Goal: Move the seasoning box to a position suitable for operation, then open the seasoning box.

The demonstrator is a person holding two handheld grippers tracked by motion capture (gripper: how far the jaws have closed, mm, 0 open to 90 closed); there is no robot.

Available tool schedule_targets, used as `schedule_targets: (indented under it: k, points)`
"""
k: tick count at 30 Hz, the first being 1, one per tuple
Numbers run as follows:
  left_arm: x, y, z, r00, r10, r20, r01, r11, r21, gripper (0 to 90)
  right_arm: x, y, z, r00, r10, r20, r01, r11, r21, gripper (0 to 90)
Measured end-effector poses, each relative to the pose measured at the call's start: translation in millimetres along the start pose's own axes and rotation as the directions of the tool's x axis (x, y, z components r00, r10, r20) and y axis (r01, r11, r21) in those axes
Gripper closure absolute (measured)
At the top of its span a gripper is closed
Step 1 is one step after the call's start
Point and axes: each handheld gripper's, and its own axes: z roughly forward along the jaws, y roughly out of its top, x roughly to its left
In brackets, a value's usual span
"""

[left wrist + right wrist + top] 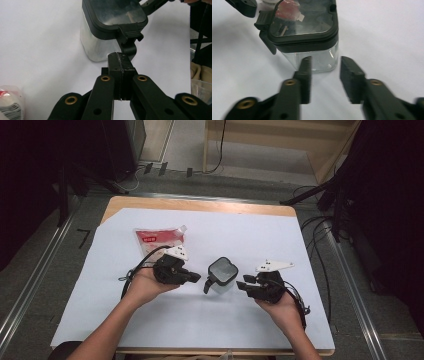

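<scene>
1. Clear-walled and square, the storage jar [223,276] stands upright on the white table cover [200,320], about midway between the two hands. A black-rimmed lid [113,15] sits on top, its see-through pane facing up.

2. Off the lid's rim hangs a black latch [207,285], which swings down and out on the side facing the left gripper [196,277]. That latch is what the coming move turns on, in my judgement, since it points at the left tool rather than the right.

3. Seen in the left gripper view, the left gripper's jaws are pressed flat together with nothing between them. Their joined tip sits just below the latch's lower end, very near or touching; I cannot tell which.

4. From the other side comes the right gripper [324,68], its jaws partly spread and empty. In the right gripper view they straddle one lower corner of the jar's clear wall without pressing on it, so nothing is gripped there yet.

5. Both tools lie about level with the jar and are aimed inward at it. The left tool is nearer the latch, and the right one is nearer the body.

6. Farther off, beyond the left hand [145,287], a red-and-white refill pouch [157,240] lies flat on the cover, well apart from the jar.
</scene>
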Motion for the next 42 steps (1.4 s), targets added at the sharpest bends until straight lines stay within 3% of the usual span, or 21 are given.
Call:
schedule_targets:
  k: [1,3,4,5,16,25,31,40,42]
  points:
    - [0.0,0.0,0.0,1.0000,0.000,0.000,0.000,1.0000,0.000,90.0,0.0,0.0,0.0,1.0000,0.000,0.000,0.000,1.000,0.000,68.0]
    - [-1.4,0.2,2.8,1.0000,0.003,-0.001,-0.003,1.0000,0.002,90.0,2.7,1.9,0.0,0.9999,-0.001,-0.015,0.001,1.000,0.006,83.3]
    - [-2.3,0.5,4.1,0.9999,0.008,-0.012,-0.008,0.9999,0.007,90.0,2.7,1.9,0.0,0.9999,-0.001,-0.015,0.001,1.000,0.006,83.3]
    - [-3.3,0.4,6.8,1.0000,0.004,-0.003,-0.004,1.0000,-0.003,90.0,2.9,2.6,-0.2,0.9998,0.005,-0.018,-0.005,1.000,0.006,90.0]
    - [-5.7,0.9,19.7,1.0000,0.000,-0.008,0.000,0.9999,0.014,90.0,-5.4,5.5,-0.4,0.9987,0.045,-0.024,-0.045,0.999,-0.019,90.0]
    - [-6.6,0.5,23.7,0.9998,-0.011,-0.014,0.011,0.9999,0.008,90.0,-2.6,8.6,6.3,0.9986,0.044,-0.029,-0.044,0.999,0.001,90.0]
    - [-10.2,1.1,25.8,0.9999,0.006,-0.014,-0.006,0.9997,0.022,90.0,-3.7,10.4,8.7,0.9984,0.049,-0.028,-0.050,0.999,-0.007,90.0]
    - [-15.3,2.9,31.1,0.9999,-0.001,-0.015,0.001,0.9998,0.022,90.0,-8.5,12.0,12.1,0.9976,0.061,-0.033,-0.061,0.998,-0.018,90.0]
    - [-16.5,2.9,33.4,1.0000,-0.005,-0.006,0.005,1.0000,0.003,90.0,-9.8,12.8,13.3,0.9972,0.066,-0.036,-0.067,0.998,-0.021,90.0]
